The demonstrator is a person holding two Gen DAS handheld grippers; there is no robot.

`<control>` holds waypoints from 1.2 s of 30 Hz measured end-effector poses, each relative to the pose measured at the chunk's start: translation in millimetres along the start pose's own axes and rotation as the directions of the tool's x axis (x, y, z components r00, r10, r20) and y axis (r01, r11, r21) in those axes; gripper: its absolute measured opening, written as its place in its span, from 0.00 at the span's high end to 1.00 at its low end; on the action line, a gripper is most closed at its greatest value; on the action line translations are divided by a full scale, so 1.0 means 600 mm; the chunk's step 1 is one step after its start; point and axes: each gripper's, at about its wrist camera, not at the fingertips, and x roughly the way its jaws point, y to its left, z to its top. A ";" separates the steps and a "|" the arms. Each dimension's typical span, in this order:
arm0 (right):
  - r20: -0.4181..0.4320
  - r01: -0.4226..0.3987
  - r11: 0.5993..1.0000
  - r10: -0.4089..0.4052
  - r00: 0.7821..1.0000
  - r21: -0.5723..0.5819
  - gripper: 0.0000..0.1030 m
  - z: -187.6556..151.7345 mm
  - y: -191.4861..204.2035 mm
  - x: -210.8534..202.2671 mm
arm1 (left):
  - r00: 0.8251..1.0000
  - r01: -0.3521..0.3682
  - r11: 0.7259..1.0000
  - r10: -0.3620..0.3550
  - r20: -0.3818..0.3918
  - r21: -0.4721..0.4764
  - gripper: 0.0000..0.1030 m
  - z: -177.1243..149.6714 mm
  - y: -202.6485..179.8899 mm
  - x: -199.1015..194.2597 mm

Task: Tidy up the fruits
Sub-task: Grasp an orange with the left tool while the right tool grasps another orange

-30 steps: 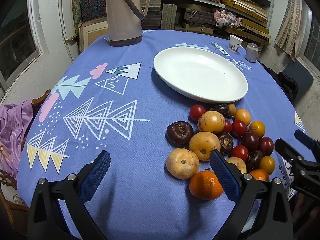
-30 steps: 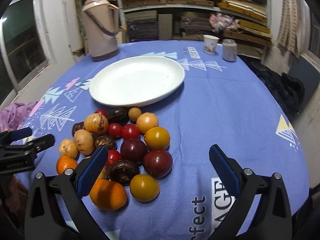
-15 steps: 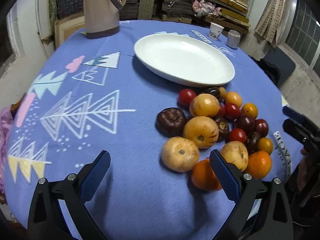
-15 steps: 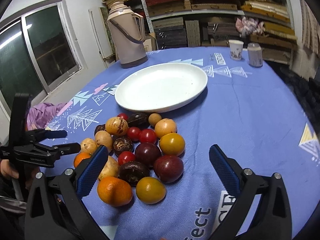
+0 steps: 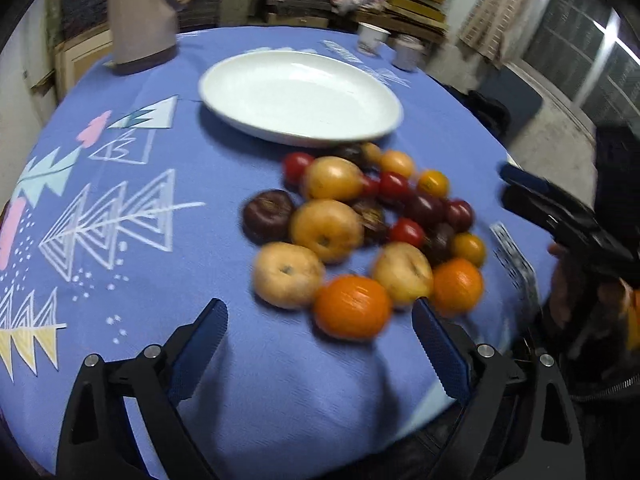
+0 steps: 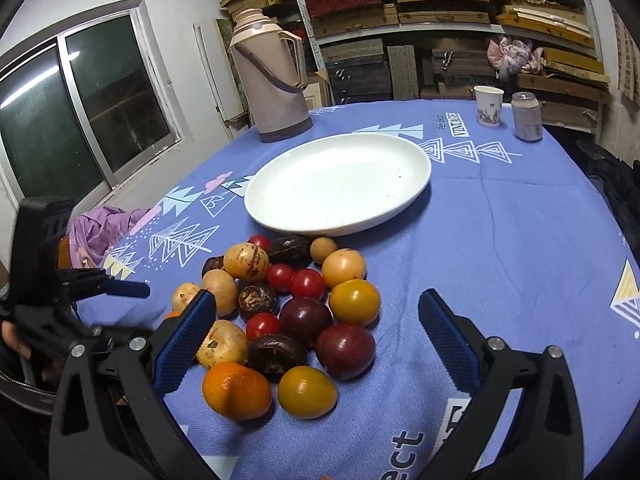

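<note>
A: Looking at the fruit pile (image 6: 288,312) first — why was it all bunched at lower centre of the right wrist view, w/ nothing on the white plate (image 6: 280,216)?

B: Prob. a start state, I'd judge. Fruit sat loose on the blue cloth, packed touching each other, just below the plate's near rim. Plate bare, so sorting hadn't begun by the look of it.

A: And the grippers?

B: Right gripper (image 6: 316,328) hung over the pile's near edge, fingers wide, nothing between the pads; one blue pad overlapped a tan fruit (image 6: 224,346) in the frame, but I couldn't tell if it touched. Left gripper (image 5: 320,340) had its jaws closing a bit, yet wide apart; an orange (image 5: 352,306) lay just ahead of them, not gripped. Left view was blurred.

A: Why angled down like that?

B: Likely lining up a pick on the nearest fruit.

A: Any writing?

B: Cloth print read "VINTAGE" beside the plate, upper right, w/ a smaller line I couldn't read. Bottom edge showed "ect", cut off. Paper cup (image 6: 489,105) and can (image 6: 527,117) at upper right: patterns, no legible text. Thermos (image 6: 272,80) on the counter, upper centre: no label seen.
</note>
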 end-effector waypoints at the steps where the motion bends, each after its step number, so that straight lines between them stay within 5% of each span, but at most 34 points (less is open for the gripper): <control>1: -0.007 -0.005 1.000 0.005 1.000 0.003 0.04 -0.001 0.001 0.001 | 1.000 0.011 1.000 -0.011 -0.004 0.015 0.10 -0.002 -0.008 0.002; 4: -0.011 0.000 1.000 0.000 1.000 -0.011 0.04 -0.003 0.006 -0.003 | 0.998 0.044 0.998 -0.042 -0.054 0.033 0.31 -0.006 -0.027 0.021; 10: -0.008 0.007 0.999 -0.007 1.000 -0.049 0.04 -0.011 0.010 -0.027 | 0.994 0.032 0.999 -0.033 -0.100 -0.011 0.46 -0.002 -0.024 0.057; 23: -0.170 -0.099 0.977 0.067 0.983 -0.191 0.05 -0.070 0.054 -0.043 | 0.997 0.038 0.999 -0.039 -0.069 -0.016 0.55 0.006 -0.013 0.067; 26: -0.215 -0.163 0.973 0.125 0.968 -0.166 0.23 -0.079 0.066 -0.026 | 0.998 0.036 0.999 -0.037 -0.051 -0.011 0.55 0.004 -0.014 0.065; 31: -0.262 -0.203 0.965 0.155 0.952 -0.164 0.34 -0.086 0.095 0.005 | 0.998 0.057 0.998 -0.057 -0.027 -0.011 0.56 0.001 -0.014 0.068; 36: -0.288 -0.133 0.975 0.079 0.954 -0.175 0.41 -0.086 0.104 0.039 | 0.997 0.069 0.997 -0.070 -0.025 -0.014 0.56 0.002 -0.011 0.068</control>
